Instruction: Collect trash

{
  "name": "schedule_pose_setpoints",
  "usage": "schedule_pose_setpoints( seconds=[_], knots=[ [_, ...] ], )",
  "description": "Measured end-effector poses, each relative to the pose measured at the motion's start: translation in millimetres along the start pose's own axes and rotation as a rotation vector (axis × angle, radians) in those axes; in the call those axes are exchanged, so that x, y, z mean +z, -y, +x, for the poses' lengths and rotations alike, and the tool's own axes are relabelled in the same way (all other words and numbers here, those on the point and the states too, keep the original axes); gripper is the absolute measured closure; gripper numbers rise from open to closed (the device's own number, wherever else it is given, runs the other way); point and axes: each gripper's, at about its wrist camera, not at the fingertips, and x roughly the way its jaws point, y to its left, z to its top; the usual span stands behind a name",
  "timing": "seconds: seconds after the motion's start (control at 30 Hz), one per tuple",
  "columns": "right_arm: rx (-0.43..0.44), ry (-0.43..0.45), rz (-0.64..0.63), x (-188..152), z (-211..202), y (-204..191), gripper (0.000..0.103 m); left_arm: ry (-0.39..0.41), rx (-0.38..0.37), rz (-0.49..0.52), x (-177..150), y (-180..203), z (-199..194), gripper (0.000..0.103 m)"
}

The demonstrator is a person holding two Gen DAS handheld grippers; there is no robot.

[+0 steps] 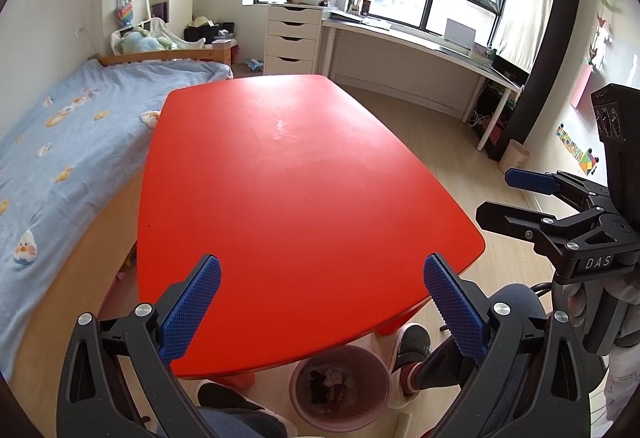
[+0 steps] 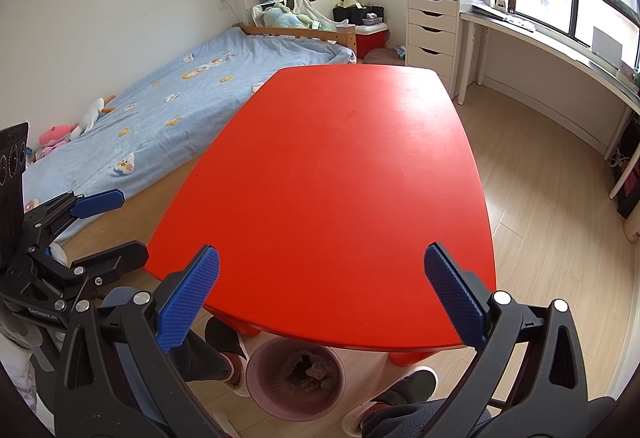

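Observation:
A pink waste bin (image 1: pixel 372 410) (image 2: pixel 276 408) stands on the floor under the near edge of the red table (image 1: pixel 288 178) (image 2: pixel 340 166). Crumpled wrappers and paper (image 1: pixel 328 384) (image 2: pixel 308 372) lie inside it. Nothing lies on the tabletop. My left gripper (image 1: pixel 322 302) hovers over the table's near edge, open, with nothing between its blue pads. My right gripper (image 2: pixel 322 290) hangs open over the same edge, also with nothing in it. Each shows in the other's view: the right gripper (image 1: pixel 494 196) off the table's right side, the left gripper (image 2: pixel 132 224) off its left corner.
A bed with a blue blanket (image 1: pixel 60 142) (image 2: pixel 160 110) runs along the table's left side. A white drawer unit (image 1: pixel 294 38) and a long desk (image 1: pixel 420 46) stand under the window. The person's shoes (image 1: pixel 414 344) (image 2: pixel 416 382) flank the bin. Wood floor (image 2: pixel 540 218) lies to the right.

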Motion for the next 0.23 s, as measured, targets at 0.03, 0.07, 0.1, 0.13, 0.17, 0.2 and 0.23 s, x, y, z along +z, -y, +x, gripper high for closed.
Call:
schedule_pose_setpoints(
  seconds=[0.03, 0.07, 0.1, 0.13, 0.17, 0.2, 0.23],
  knots=[
    [0.000, 0.000, 0.000, 0.1, 0.0, 0.0, 0.003, -0.002, 0.001, -0.002, 0.4, 0.2, 0.2, 0.006],
    [0.000, 0.000, 0.000, -0.5, 0.2, 0.5, 0.003, -0.004, -0.002, -0.003, 1.3, 0.0, -0.1, 0.006],
    [0.000, 0.000, 0.000, 0.2, 0.0, 0.0, 0.003, -0.006, -0.005, -0.006, 1.3, -0.4, 0.0, 0.006],
    [0.000, 0.000, -0.001, 0.3, 0.0, 0.0, 0.003, -0.006, -0.003, -0.007, 1.3, -0.4, 0.2, 0.006],
    [0.000, -0.001, 0.000, 0.2, 0.1, 0.1, 0.003, -0.004, 0.000, -0.004, 1.7, -0.4, 0.2, 0.006],
    [0.000, -0.001, 0.000, 0.4, 0.0, -0.1, 0.003, -0.002, -0.003, 0.000, 1.6, -0.1, 0.1, 0.006],
    [0.000, -0.001, 0.000, 0.5, -0.1, -0.2, 0.003, 0.001, -0.006, 0.002, 1.7, -0.5, 0.1, 0.006]
  ],
)
